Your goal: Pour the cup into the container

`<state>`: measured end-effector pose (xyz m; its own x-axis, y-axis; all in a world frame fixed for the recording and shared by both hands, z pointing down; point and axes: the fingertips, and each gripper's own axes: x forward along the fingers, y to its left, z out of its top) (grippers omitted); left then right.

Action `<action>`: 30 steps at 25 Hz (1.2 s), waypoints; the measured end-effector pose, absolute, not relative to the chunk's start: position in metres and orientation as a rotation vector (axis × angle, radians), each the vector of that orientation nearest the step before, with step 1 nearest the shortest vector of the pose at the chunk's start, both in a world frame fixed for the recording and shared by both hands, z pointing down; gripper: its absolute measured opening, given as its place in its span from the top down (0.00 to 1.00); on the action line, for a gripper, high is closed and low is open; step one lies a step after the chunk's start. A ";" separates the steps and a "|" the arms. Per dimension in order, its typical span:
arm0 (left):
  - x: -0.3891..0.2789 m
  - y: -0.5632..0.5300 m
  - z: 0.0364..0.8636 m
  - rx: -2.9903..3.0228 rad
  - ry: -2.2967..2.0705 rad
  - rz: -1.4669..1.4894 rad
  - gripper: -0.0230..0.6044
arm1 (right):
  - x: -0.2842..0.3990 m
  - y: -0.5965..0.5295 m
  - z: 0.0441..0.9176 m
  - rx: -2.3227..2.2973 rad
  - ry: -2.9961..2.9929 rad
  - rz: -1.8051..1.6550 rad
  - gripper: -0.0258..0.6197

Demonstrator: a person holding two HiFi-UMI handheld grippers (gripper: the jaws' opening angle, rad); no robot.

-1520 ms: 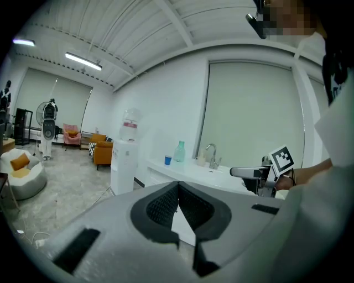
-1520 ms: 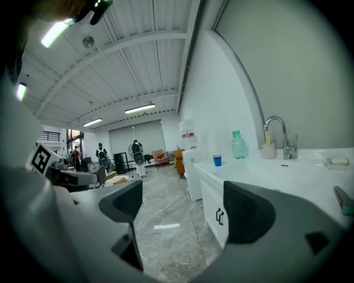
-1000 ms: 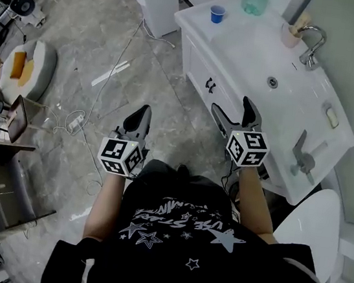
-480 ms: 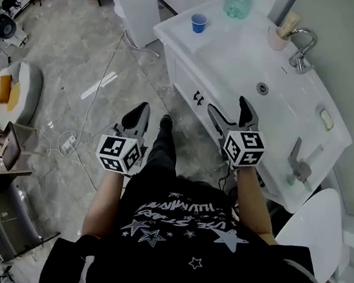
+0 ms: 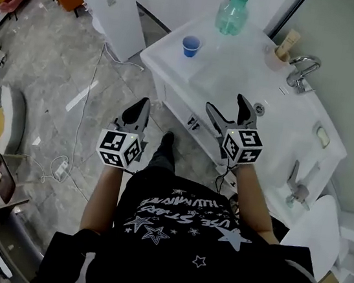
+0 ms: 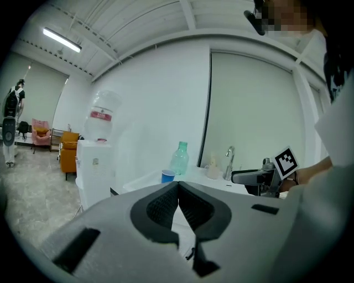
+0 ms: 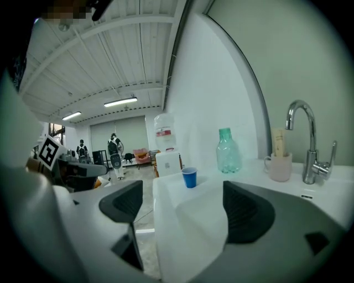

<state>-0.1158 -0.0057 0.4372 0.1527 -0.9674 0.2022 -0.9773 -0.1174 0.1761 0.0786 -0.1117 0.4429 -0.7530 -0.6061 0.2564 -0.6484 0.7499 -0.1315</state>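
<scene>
Head view showed the blue cup (image 5: 190, 45) upright in the upper middle of the frame, at the left end of the white vanity top (image 5: 228, 79), near the green bottle (image 5: 232, 12). It lay up and left of the right gripper (image 5: 226, 104), well apart. That gripper was the nearer one, its jaws wide and empty. The left gripper (image 5: 141, 108), over the grey stone floor (image 5: 55, 81), had jaws pressed together on nothing.

Blue cup (image 5: 190, 45), translucent green bottle (image 5: 232, 14), white vanity (image 5: 238, 81), pink mug (image 5: 275, 58), grey marbled floor (image 5: 56, 68).
</scene>
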 end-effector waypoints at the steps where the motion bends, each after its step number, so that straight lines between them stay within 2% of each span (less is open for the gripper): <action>1: -0.122 -0.018 0.437 2.182 -1.873 0.065 0.95 | 0.073 -0.121 0.443 1.004 -2.745 0.313 0.28; 12: -0.171 -0.126 0.444 2.245 -1.768 0.132 0.95 | 0.006 -0.201 0.464 0.944 -2.679 0.253 0.31; 22: -0.206 -0.183 0.464 2.242 -1.708 0.166 0.95 | -0.039 -0.250 0.509 0.821 -2.612 0.199 0.37; 30: -0.221 -0.217 0.474 2.241 -1.675 0.176 0.95 | -0.070 -0.275 0.538 0.699 -2.576 0.195 0.37</action>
<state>-0.2212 -0.2170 0.4744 0.2986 -0.9075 0.2955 -0.9490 -0.2497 0.1924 -0.0697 -0.2746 0.5378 -0.7646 -0.4433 0.4679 -0.5086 0.8608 -0.0156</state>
